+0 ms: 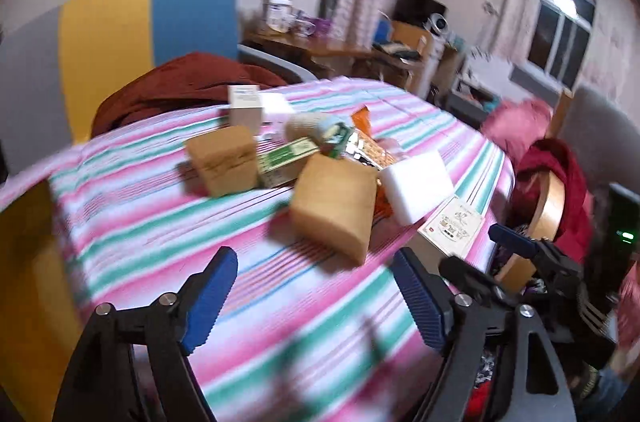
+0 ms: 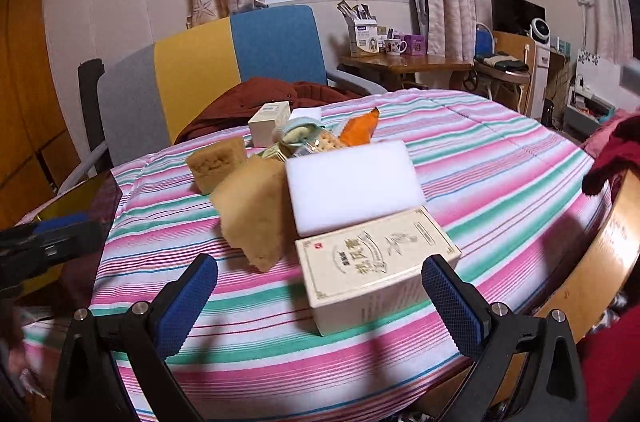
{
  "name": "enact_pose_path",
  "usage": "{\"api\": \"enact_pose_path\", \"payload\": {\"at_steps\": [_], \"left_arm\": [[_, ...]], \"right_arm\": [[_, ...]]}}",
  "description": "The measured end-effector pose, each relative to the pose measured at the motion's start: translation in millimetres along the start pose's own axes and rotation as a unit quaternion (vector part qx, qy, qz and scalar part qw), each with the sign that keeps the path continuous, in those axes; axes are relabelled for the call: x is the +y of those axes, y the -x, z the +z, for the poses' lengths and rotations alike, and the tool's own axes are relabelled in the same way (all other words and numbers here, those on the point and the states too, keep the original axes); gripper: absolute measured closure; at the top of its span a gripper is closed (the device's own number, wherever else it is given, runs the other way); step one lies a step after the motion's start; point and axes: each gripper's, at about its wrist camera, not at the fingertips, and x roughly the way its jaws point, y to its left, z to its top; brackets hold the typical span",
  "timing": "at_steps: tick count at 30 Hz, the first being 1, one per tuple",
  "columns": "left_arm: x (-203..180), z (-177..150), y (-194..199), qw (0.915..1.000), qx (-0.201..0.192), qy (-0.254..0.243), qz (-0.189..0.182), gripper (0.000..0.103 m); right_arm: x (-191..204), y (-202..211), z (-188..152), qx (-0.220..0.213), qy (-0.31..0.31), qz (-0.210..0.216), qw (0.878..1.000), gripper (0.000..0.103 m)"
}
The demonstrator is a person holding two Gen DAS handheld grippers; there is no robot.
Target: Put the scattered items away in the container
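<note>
Both grippers, left and right, spread empty; cream box lettering legible only right-side.

Left wrist view sits low over the near edge of the striped bench, tilted and motion-blurred, facing across it toward the multicoloured chair and the window behind. The cluster of items lies a little way ahead, centre frame, and the right hand-held gripper pokes in at its right edge. Right wrist view faces the same way, level and sharp, but sits nearer the pile: the cream box lies just beyond its fingertips. It catches the left hand-held gripper at its left edge (so the two cameras ride side by side). Both views share the white foam block, the tan sponges, chair and window.
</note>
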Motion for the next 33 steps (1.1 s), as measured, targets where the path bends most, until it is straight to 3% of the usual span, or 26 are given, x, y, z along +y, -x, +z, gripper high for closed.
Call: {"api": "enact_pose_path", "payload": {"at_steps": [3, 11, 17, 24, 26, 28, 33], "left_arm": [[-5.3, 13.1, -19.7, 0.9998, 0.004, -0.017, -0.013, 0.016], [-10.4, 29.6, -63.4, 0.9964, 0.028, -0.068, -0.042, 0.015], [-9.4, 29.4, -86.9, 0.995, 0.048, -0.066, -0.058, 0.015], [-4.7, 28.6, -106.7, 0.9958, 0.055, -0.037, -0.062, 0.016], [-1.9, 25.3, -107.1, 0.997, 0.05, -0.029, -0.053, 0.021], [0.3, 22.5, -100.8, 0.9978, 0.038, -0.021, -0.051, 0.028], [12.5, 7.8, -77.9, 0.9994, 0.022, 0.012, -0.026, 0.03]], "right_arm": [[-3.0, -0.6, -2.1, 0.0, -0.001, 0.009, 1.0, 0.0], [-8.0, -3.4, -10.9, 0.004, 0.003, 0.024, 1.0, 0.0], [-13.7, -4.7, -11.4, 0.001, -0.009, 0.033, 0.999, 0.0], [-11.1, -8.4, -12.5, 0.003, -0.002, 0.029, 1.0, 0.0], [-10.9, -9.4, -11.9, 0.002, -0.004, 0.025, 1.0, 0.0], [-10.8, -10.3, -10.3, -0.001, -0.007, 0.015, 1.0, 0.0], [-14.0, -10.4, -1.6, -0.023, -0.018, -0.012, 1.0, 0.0]]}}
